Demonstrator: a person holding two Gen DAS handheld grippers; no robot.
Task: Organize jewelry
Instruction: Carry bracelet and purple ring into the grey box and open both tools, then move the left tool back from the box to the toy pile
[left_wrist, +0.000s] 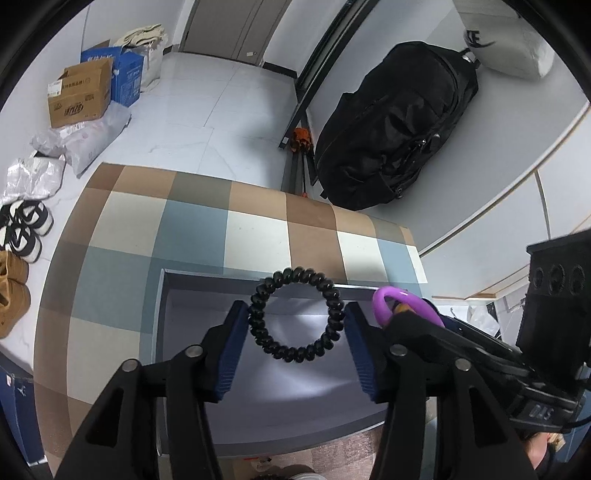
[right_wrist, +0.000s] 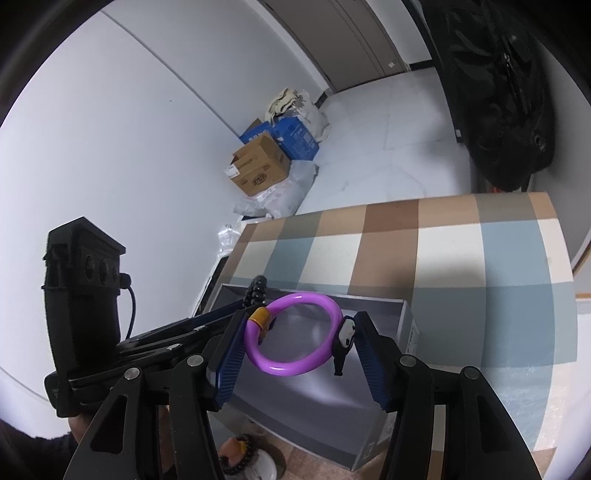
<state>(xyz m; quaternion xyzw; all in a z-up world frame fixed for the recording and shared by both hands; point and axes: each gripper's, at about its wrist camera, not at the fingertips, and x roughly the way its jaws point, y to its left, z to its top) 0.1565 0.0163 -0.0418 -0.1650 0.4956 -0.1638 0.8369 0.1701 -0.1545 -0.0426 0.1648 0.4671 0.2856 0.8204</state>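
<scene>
Black coil (left_wrist: 297, 314) and purple ring (right_wrist: 293, 334) hang gripped between left (left_wrist: 295, 325) and right fingers (right_wrist: 297, 343) above the empty box (left_wrist: 162, 314); beads (right_wrist: 236, 458) wait.

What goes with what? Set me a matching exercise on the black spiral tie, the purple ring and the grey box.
Things:
1. black spiral tie
2. purple ring
3. grey box

Places:
A. on the checked cloth
B. held in the left tool
C. held in the right tool

Pairs: 1-B, 2-C, 3-A.
</scene>
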